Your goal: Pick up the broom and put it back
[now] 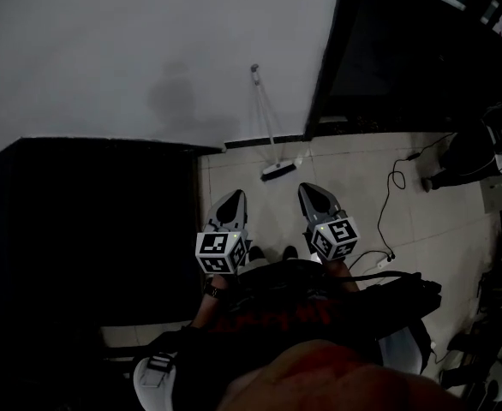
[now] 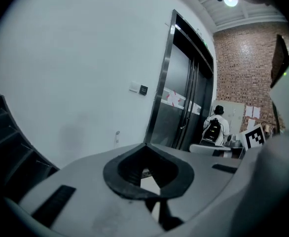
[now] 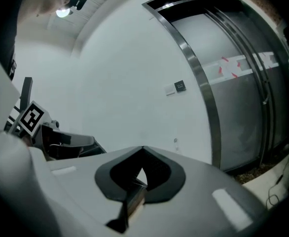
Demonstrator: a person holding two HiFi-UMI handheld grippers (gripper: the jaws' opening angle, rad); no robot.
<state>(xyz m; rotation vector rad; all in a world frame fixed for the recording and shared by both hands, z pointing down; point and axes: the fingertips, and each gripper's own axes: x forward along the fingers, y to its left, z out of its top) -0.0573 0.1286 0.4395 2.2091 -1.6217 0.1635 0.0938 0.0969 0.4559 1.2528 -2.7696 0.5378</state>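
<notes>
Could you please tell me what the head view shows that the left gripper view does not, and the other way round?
Only the head view: the broom with its brush end on the floor tiles, and a cable lying on the floor.
Only the left gripper view: a person with a backpack, a brick wall and a ceiling lamp.
Both: the white wall, the dark door frame and the left gripper, jaws together and empty.
</notes>
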